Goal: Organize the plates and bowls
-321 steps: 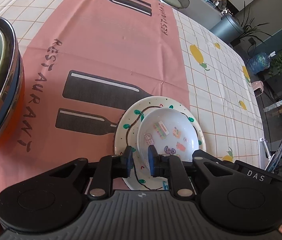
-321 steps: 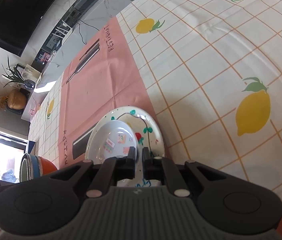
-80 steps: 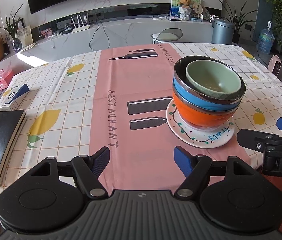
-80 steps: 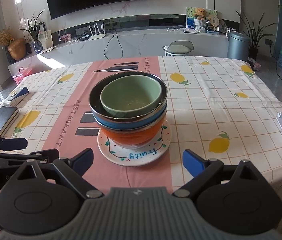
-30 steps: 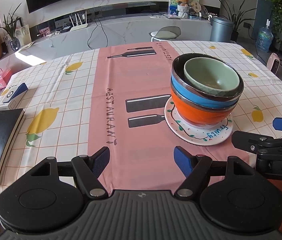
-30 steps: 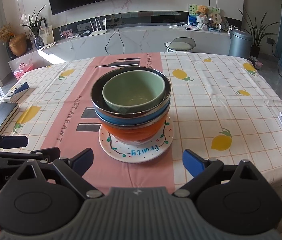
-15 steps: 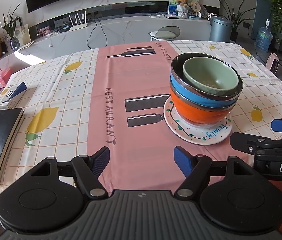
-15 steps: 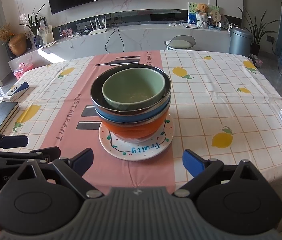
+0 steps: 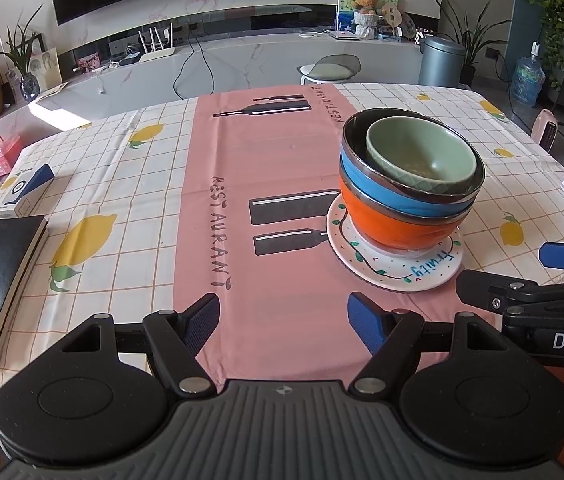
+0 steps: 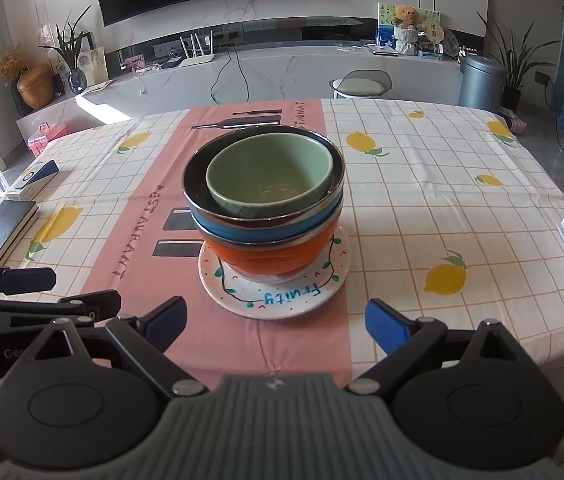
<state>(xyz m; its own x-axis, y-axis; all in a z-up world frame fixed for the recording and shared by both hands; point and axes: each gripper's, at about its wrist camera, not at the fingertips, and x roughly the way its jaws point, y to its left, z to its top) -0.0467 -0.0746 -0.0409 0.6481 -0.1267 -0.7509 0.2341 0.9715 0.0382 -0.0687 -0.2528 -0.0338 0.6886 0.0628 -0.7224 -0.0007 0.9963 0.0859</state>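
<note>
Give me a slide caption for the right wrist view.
Green bowl nested in blue and orange bowls on plate; right gripper open.

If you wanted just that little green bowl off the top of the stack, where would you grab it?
Probably by the green bowl's rim, from above: one finger inside, one outside. Its wall sits sunk inside the dark steel-rimmed bowl, so only the upper edge stands free.

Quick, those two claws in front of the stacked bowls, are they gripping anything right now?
Left claw: open, holding nothing.
Right claw: open, holding nothing; the stacked bowls sit beyond it on the plate.
</note>
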